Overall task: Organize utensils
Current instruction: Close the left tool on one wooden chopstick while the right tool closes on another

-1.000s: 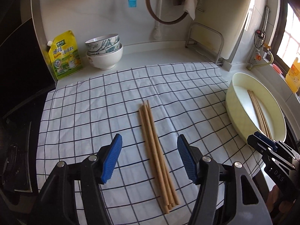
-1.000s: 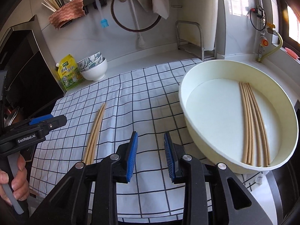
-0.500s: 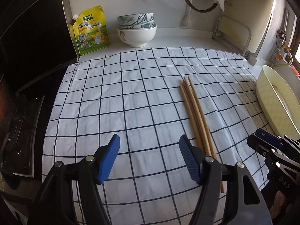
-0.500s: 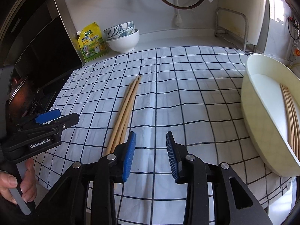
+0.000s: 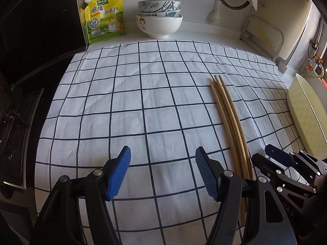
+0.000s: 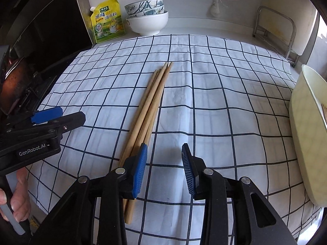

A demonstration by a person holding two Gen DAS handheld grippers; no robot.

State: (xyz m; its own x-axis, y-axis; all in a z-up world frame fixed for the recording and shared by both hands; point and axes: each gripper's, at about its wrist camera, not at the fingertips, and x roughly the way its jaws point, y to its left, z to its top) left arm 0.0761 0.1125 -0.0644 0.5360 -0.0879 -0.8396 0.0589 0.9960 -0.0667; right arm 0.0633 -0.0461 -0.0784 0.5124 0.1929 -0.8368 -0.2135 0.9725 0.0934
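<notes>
Wood, cloth, ceramic and plastic on a kitchen counter.
Matt pale wooden chopsticks (image 6: 150,110) on creased checked cloth (image 5: 130,110); glossy ceramic bowls (image 5: 159,18); shiny plastic pouch (image 5: 104,17); smooth cream tub (image 6: 306,126); ribbed blue pads (image 5: 119,172) on matt black plastic.

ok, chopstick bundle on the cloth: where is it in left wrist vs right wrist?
Left wrist: chopstick bundle lies right of centre on the checked cloth, running down behind the left claw's right finger.
Right wrist: chopstick bundle lies left of centre, its near end passing under the right claw's left finger.
Shared landmark: stacked bowls beside the yellow pouch at the back wall.
</notes>
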